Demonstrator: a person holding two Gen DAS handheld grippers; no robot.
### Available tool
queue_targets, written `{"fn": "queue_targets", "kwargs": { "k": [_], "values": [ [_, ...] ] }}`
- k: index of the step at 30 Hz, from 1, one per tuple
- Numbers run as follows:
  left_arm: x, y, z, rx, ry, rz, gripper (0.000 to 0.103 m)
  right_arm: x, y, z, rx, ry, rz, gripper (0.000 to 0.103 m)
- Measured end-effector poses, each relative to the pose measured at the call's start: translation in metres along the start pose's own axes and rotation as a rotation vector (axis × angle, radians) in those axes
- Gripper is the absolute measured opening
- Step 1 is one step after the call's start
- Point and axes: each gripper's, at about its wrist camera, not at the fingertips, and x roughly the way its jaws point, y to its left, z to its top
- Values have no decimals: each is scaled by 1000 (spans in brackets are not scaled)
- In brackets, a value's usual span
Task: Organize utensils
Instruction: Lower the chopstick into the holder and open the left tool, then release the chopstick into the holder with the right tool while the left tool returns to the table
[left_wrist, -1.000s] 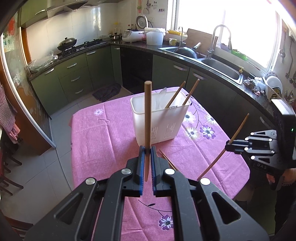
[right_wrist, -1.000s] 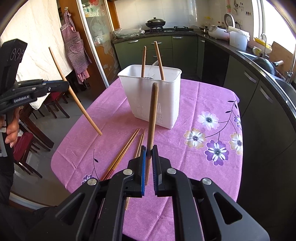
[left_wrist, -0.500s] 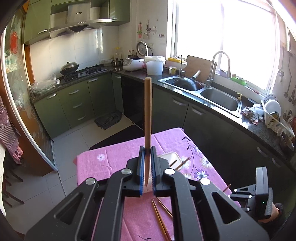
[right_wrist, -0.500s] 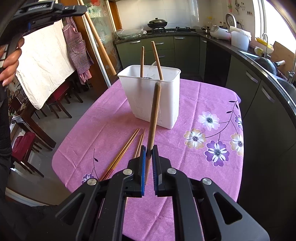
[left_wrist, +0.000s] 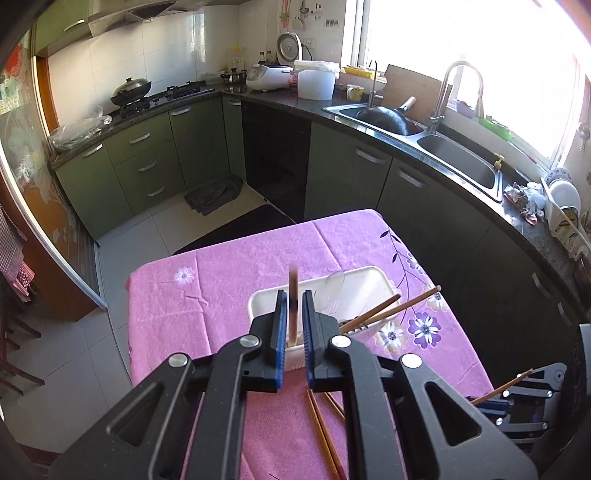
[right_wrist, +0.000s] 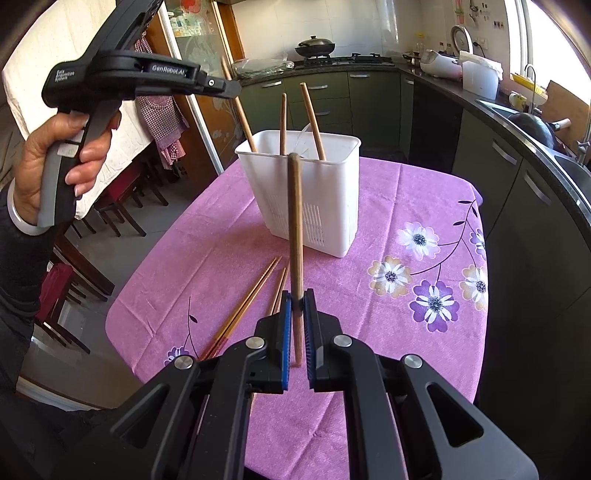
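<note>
the white basket (right_wrist: 314, 206) stands on the pink flowered tablecloth (right_wrist: 406, 206) and everything else sits around it.

the left tongs (left_wrist: 294, 295) hang straight above the basket's near rim. their jaws have just eased a little apart, and a blurred chopstick (left_wrist: 293, 314) stands between the blue pads with a thin gap on each side, so it is not pinched. from the right wrist view this chopstick (right_wrist: 240, 110) slants down from the left tongs (right_wrist: 232, 86) into the basket's left corner. a hand (right_wrist: 55, 155) holds the tongs' handle, up and to the left of the basket.

two more chopsticks (right_wrist: 312, 118) lean inside the basket, their tops above its rim.

the right tongs (right_wrist: 297, 295) are on the near side of the basket, closed tight on another chopstick (right_wrist: 295, 221), which stands upright in front of the basket's wall.

a few loose chopsticks (right_wrist: 251, 299) lie flat on the cloth just in front of the basket, to its left, beside the right tongs.
</note>
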Motion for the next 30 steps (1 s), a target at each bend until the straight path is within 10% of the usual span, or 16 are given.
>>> {"fn": "queue_targets", "kwargs": {
  "k": [19,30],
  "values": [
    [-77,10,-84,32,-51,-36,23,-86,-34,140,130,-382,-77,7],
    [-57,4,-117,61,57,-37,28,-20,-26,162,128,-265,-46,8]
  ]
}}
